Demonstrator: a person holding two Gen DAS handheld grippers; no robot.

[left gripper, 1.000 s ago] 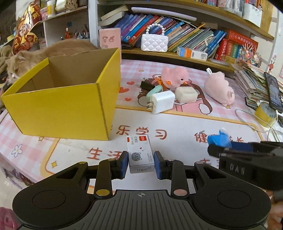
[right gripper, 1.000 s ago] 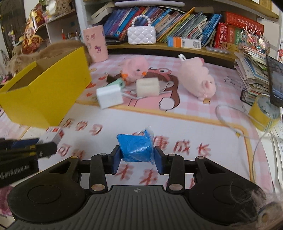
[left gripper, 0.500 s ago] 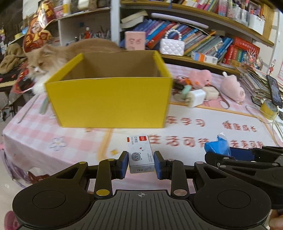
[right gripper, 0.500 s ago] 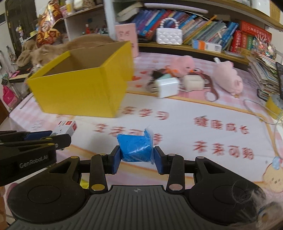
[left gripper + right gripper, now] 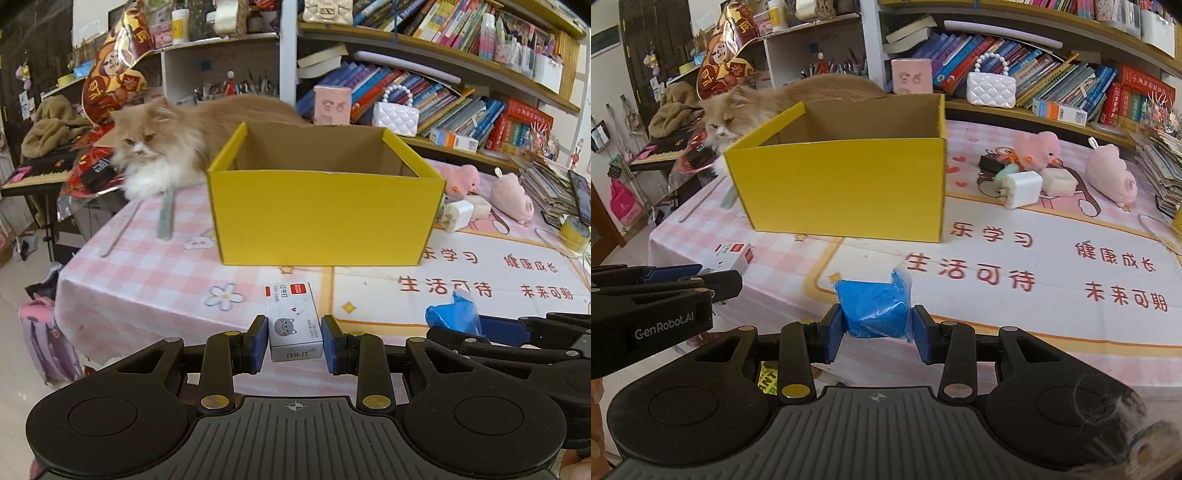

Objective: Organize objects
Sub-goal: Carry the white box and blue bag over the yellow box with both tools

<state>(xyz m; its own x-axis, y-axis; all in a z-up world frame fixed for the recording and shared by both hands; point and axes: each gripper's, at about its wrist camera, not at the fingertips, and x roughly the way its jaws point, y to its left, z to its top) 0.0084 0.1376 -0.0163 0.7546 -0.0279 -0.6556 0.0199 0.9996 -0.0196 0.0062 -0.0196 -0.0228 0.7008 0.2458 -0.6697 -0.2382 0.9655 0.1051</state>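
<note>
Yellow cardboard box (image 5: 325, 218), open top, sits centre frame in both wrist views, on the bench (image 5: 155, 273) with its pink checked cloth. We see nothing inside it from these angles.

Left tool (image 5: 294, 341), lower centre of the left view: blue pads clamped on a small white staple box (image 5: 293, 325) with a grey cat face and a red label; held above the bench edge, in front of the yellow box. In the right view that same tool and box show at left edge.

Right tool (image 5: 874, 338), lower centre of the right view: clamped on a blue bagged lump (image 5: 873, 308), plastic wrap sticking up at its top right. It hangs over the bench print, below and slightly right of the yellow box front.

Behind the box, upper left: a long-haired orange cat (image 5: 162, 147) lying on the bench. Right of the box, middle right of frame: white charger (image 5: 1021, 188), white block (image 5: 1058, 181), pink duck plush (image 5: 1039, 149), pink pig plush (image 5: 1112, 177), all close together. Bookshelf (image 5: 1052, 81) across the upper right with a white quilted purse (image 5: 991, 88).
</note>
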